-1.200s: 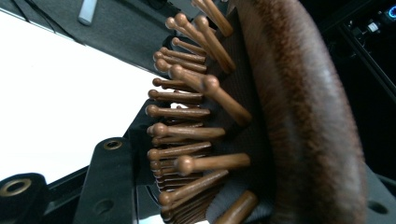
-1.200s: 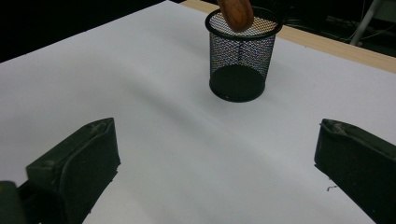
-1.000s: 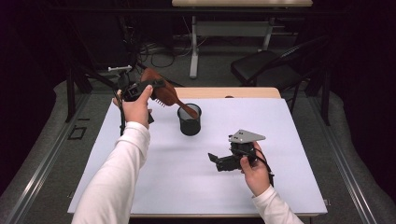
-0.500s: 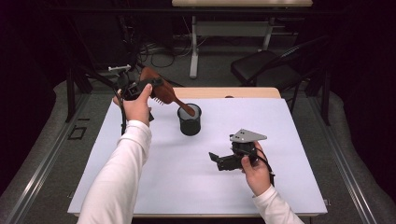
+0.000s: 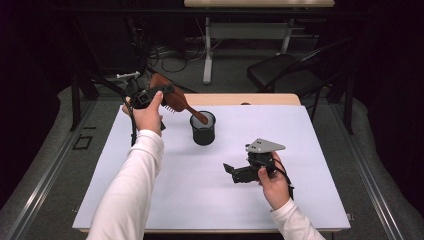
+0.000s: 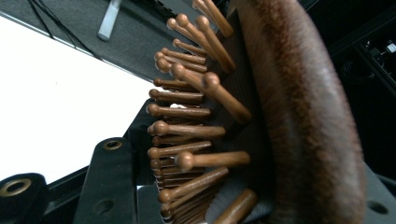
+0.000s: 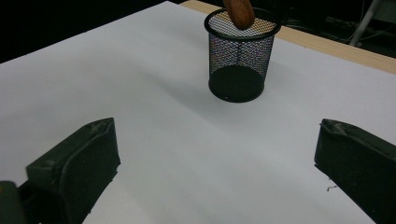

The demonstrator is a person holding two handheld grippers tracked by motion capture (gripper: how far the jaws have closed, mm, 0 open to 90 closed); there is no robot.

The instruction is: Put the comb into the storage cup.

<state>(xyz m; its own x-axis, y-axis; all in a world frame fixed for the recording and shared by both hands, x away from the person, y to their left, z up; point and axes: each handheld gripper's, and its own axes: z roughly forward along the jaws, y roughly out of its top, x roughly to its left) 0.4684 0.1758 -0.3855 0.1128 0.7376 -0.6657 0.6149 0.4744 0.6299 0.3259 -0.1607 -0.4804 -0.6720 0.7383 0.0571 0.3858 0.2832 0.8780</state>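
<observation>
A brown wooden hairbrush (image 5: 172,98) is held slanted above the table's far left, and my left gripper (image 5: 161,93) is shut on its head. Its handle slopes down to the right, with the tip (image 5: 202,119) at the mouth of a black mesh cup (image 5: 203,132). In the left gripper view the brush's wooden bristles (image 6: 187,130) stand close up between the black jaws. My right gripper (image 5: 233,173) rests low on the white table top (image 5: 190,195), open with nothing between its jaws, and points toward the cup (image 7: 239,56) and the handle tip (image 7: 238,13).
A strip of bare wooden table edge (image 5: 250,99) runs behind the white sheet. A dark chair (image 5: 285,75) and a desk leg (image 5: 207,50) stand on the floor beyond. Cables trail at the far left (image 5: 165,62).
</observation>
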